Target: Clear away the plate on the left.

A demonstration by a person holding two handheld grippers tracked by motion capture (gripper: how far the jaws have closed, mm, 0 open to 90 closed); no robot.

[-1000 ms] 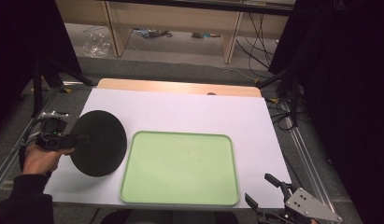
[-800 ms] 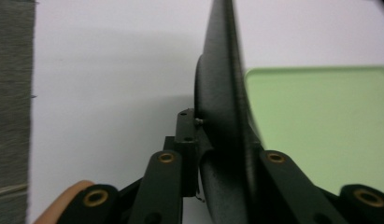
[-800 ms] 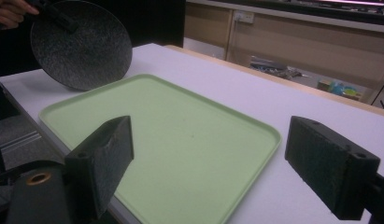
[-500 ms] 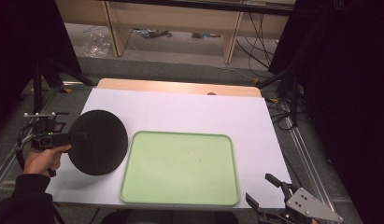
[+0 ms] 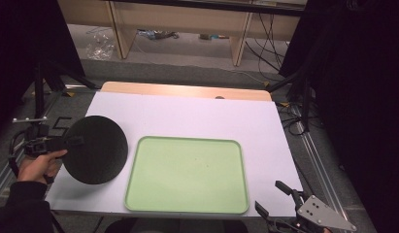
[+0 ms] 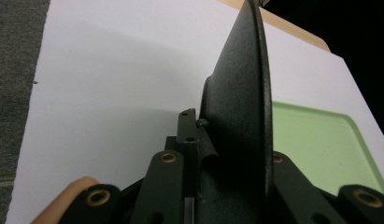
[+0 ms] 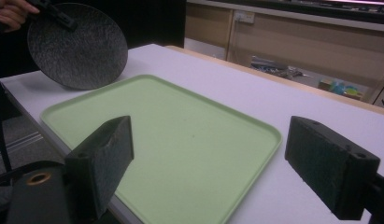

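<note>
At the far left of the high view, the left gripper point(image 5: 66, 142) has its fingers clenched on the rim of a black plate point(image 5: 96, 149). The left gripper view shows the plate point(image 6: 241, 107) edge-on between them, tilted and lifted off the white surface point(image 5: 187, 119). In the right gripper view the plate point(image 7: 77, 44) hangs slanted above the surface, its lower edge near the left corner of the green tray point(image 7: 161, 140) but apart from it.

The step in hand looks like carrying the plate over toward the tray point(image 5: 187, 174), which lies bare in the middle of the surface, just right of the plate. The next move calls for swinging the plate rightward across the tray's raised rim, levelling it, then lowering until it sits flat before the fingers let go.

At the lower right, the right gripper point(image 5: 280, 199) waits off the surface's near corner, well apart from the plate; its fingers point(image 7: 103, 163) are spread wide, grasping nothing.
</note>
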